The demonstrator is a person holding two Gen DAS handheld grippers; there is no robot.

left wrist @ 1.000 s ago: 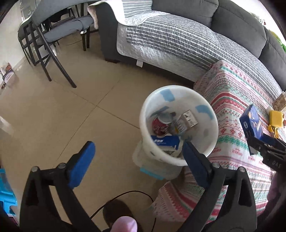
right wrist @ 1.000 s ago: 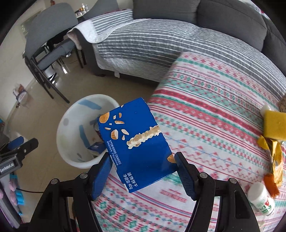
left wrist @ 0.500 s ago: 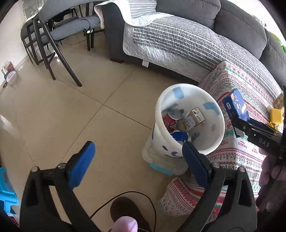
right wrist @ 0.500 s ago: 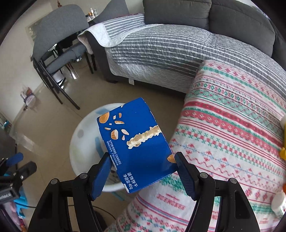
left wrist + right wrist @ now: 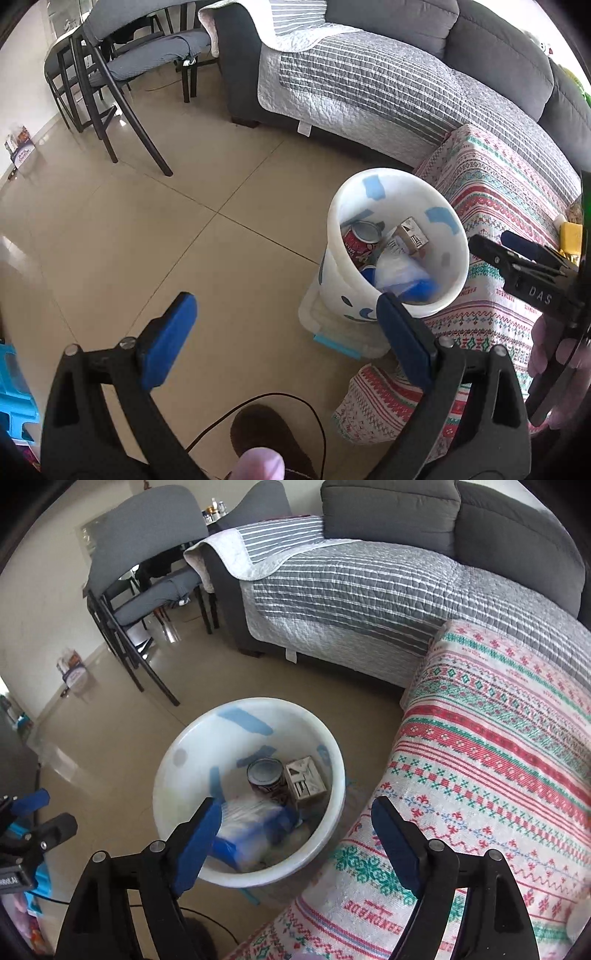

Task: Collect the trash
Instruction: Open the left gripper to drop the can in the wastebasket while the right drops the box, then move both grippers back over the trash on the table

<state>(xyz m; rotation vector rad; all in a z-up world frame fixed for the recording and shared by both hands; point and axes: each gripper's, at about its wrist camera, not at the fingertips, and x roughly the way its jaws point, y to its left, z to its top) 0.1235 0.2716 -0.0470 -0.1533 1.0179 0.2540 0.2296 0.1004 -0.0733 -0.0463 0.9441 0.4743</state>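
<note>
Both grippers stand wide apart with nothing between their blue pads. Right gripper (image 5: 291,834): poised above the near rim of the white bin (image 5: 184,746), empty, whereas half a second ago it clamped the blue biscuit box. Blue biscuit box (image 5: 255,827): now inside the bin, against the near wall, blurred in the right wrist view; a pale, glossy surface shows over the blue, and it cannot be told whether this is the box's own face or a separate wrapper. From the left wrist view the same blue and whitish mass (image 5: 402,277) lies in the lower part of the bin. Red can (image 5: 360,238) and small grey carton (image 5: 410,234): lying side by side farther back in the bin, where they lay in the earlier frame. Left gripper (image 5: 284,339): held above the tiled floor (image 5: 147,221) just beside the bin, spread as widely as before. Bin: standing on a clear lidded tub (image 5: 332,332), close against the table with the patterned cloth (image 5: 498,775). Yellow sponge (image 5: 570,236): on the cloth, partly hidden behind the right gripper as seen from the left. Grey sofa (image 5: 369,583) and dark chairs (image 5: 110,85): in the background.
</note>
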